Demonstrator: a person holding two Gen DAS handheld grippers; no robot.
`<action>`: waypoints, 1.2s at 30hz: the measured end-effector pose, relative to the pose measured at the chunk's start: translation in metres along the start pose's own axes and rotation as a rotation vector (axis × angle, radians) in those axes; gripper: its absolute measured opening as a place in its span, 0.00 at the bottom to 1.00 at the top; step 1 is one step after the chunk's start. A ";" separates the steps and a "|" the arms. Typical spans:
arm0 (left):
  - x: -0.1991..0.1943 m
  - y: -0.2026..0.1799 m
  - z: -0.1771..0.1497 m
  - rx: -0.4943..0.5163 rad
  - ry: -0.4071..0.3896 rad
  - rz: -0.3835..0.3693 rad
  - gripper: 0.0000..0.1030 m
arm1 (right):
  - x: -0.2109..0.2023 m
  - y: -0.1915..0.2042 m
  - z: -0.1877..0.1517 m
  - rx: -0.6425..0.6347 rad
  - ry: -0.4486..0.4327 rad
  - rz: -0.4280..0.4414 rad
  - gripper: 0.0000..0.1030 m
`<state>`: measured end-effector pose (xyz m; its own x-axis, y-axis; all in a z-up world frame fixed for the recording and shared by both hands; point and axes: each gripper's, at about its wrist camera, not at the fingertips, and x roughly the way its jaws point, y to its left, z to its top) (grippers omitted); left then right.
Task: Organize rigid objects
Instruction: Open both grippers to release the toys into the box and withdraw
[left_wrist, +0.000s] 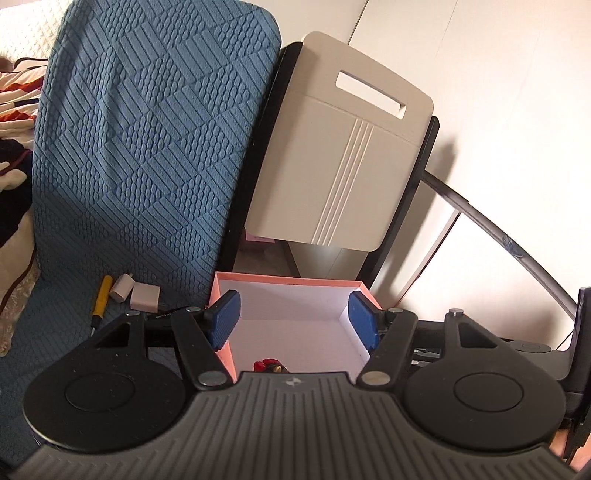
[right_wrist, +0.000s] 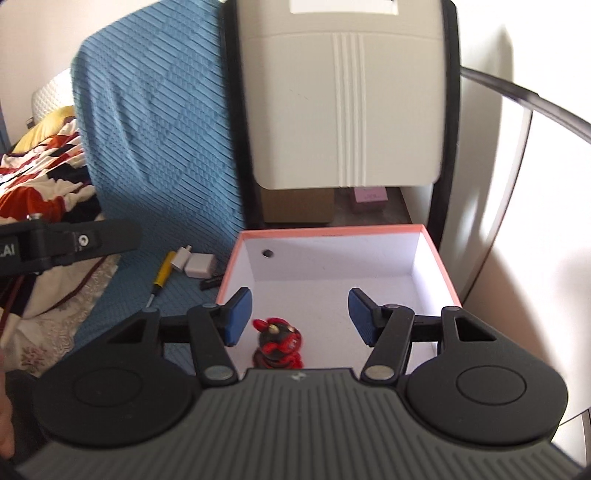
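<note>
The left gripper (left_wrist: 293, 319) is hanging over the pink box (left_wrist: 288, 283) with its blue pads (left_wrist: 223, 319) standing apart and nothing between them. The right gripper (right_wrist: 300, 315) is hanging over the same box (right_wrist: 332, 232), also spread wide and holding nothing.

Inside the box a small red and black toy (right_wrist: 277, 345) is sitting, just below and a bit toward the left pad of the right gripper. The rest of the box is looking bare and white.

The things not yet put away are lying outside, off to the left of both grippers on the blue cover (right_wrist: 147, 122): a yellow screwdriver (right_wrist: 162, 275), two little white plugs (right_wrist: 192, 264) and a small black piece (right_wrist: 212, 283). The screwdriver is pointing away from the grippers, tip toward them. I am guessing the left gripper is nearer to them, so it is looking like the better one to go
</note>
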<state>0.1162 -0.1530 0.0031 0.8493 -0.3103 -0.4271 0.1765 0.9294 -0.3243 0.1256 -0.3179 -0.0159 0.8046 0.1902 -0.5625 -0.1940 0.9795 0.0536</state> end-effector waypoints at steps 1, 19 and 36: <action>-0.003 0.003 -0.001 0.002 -0.005 0.001 0.68 | -0.002 0.006 0.001 -0.004 -0.006 0.004 0.59; -0.042 0.084 -0.019 -0.044 -0.034 0.075 0.68 | 0.013 0.097 -0.026 -0.077 0.027 0.064 0.59; -0.042 0.152 -0.050 -0.066 -0.015 0.121 0.68 | 0.038 0.148 -0.058 -0.083 0.090 0.071 0.59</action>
<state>0.0826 -0.0083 -0.0703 0.8701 -0.1930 -0.4536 0.0393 0.9444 -0.3264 0.0951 -0.1700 -0.0779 0.7347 0.2482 -0.6313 -0.2972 0.9544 0.0294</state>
